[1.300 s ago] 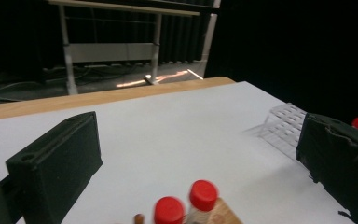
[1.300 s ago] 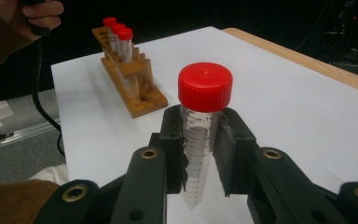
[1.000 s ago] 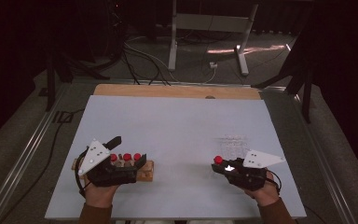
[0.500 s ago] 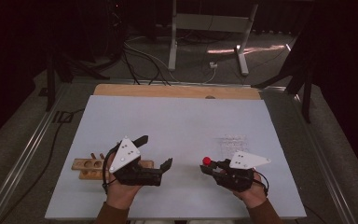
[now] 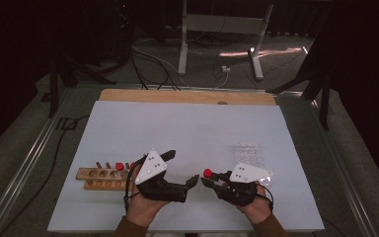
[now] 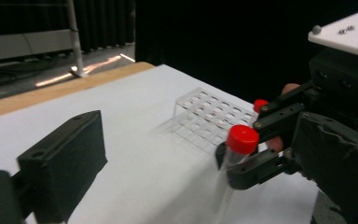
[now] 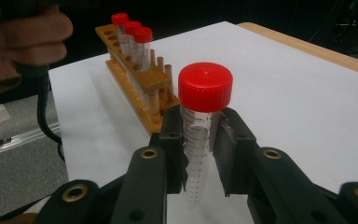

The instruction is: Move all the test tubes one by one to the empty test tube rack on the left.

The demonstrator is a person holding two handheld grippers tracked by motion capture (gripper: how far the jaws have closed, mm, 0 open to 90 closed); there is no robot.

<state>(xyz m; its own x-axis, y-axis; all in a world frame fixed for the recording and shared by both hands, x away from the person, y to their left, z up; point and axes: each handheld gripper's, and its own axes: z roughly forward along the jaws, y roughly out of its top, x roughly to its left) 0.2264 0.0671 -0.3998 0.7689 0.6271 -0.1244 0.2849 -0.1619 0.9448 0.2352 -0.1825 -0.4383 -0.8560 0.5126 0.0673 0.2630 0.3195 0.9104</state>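
The two grippers are closing in on each other at the near edge of the table, and that is the big shift: a second ago the left gripper (image 5: 182,168) was sitting over the wooden rack (image 5: 98,177) and the right gripper (image 5: 208,180) was out by the clear plastic rack (image 5: 249,154). Now the left one is swinging clear of the wooden rack, jaws gaping wide with nothing between them, though they have just been easing inward a touch. The right gripper is clamping the red-capped tube (image 7: 202,126) just under its cap, upright between the pads, and the left gripper view is catching that same tube hanging above the white sheet (image 5: 187,133) with the clear plastic rack behind it. Three more capped tubes (image 7: 131,32) are standing in the wooden rack. This is looking like a hand-over taking shape: the empty left jaws are lining up to take the tube, perhaps for the wooden rack.
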